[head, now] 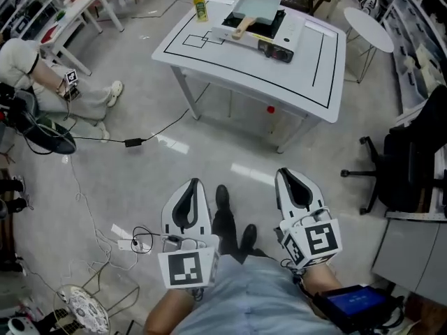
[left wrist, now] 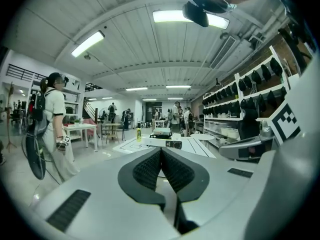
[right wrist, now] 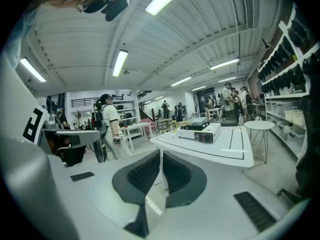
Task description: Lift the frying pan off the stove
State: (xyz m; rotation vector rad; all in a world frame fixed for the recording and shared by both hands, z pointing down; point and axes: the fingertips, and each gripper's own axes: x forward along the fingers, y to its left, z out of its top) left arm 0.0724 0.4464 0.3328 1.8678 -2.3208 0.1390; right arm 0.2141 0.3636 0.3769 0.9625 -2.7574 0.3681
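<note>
Left gripper (head: 193, 184) and right gripper (head: 286, 174) are pressed together, empty; one should spread before pinching the wooden handle (head: 242, 28) of the pale-green square frying pan (head: 257, 7) far ahead.

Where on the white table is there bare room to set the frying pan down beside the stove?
Bare: the table right of the stove, out to its edge, and the front stretch inside the drawn lines. Crowded: the far left, between the bottle and the frying pan handle.
</note>
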